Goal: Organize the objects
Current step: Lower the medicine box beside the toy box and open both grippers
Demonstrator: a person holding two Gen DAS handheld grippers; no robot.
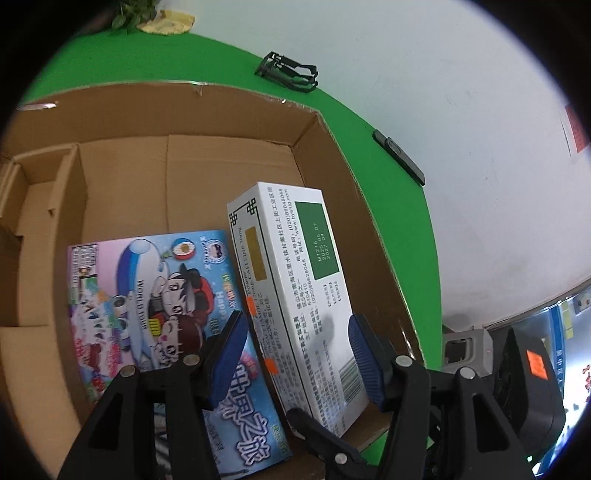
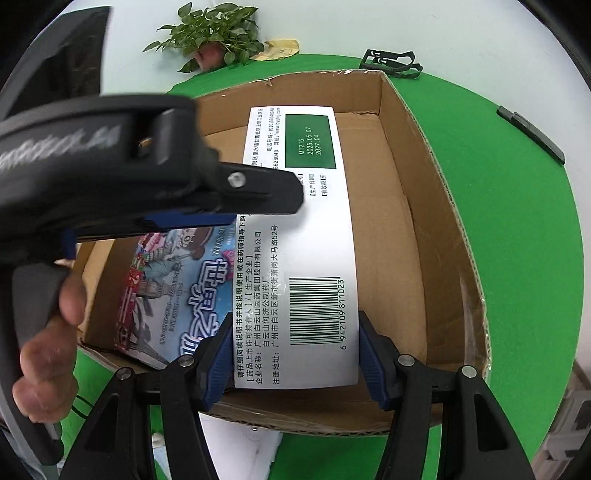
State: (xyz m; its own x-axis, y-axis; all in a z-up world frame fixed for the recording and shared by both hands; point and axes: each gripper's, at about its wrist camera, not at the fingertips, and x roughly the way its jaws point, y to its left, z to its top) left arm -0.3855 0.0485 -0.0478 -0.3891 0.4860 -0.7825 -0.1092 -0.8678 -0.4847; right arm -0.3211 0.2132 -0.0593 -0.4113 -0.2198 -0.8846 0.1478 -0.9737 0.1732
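A cardboard box (image 1: 325, 129) stands open on the green table; it also shows in the right wrist view (image 2: 436, 206). Inside lie a colourful cartoon box (image 1: 147, 295) and a long white medicine box (image 1: 295, 266). My left gripper (image 1: 295, 354) is open above the near end of the white box, not touching it. In the right wrist view my right gripper (image 2: 295, 354) is shut on the near end of the white medicine box (image 2: 306, 229), holding it inside the carton beside the cartoon box (image 2: 177, 295). The left gripper's body (image 2: 147, 177) crosses that view at left.
A black wire clip frame (image 1: 291, 72) and a flat black bar (image 1: 399, 155) lie on the green cloth (image 1: 388, 221) beyond the carton. A potted plant (image 2: 214, 33) stands at the far edge. A cardboard divider (image 1: 66, 177) sits in the carton's left part.
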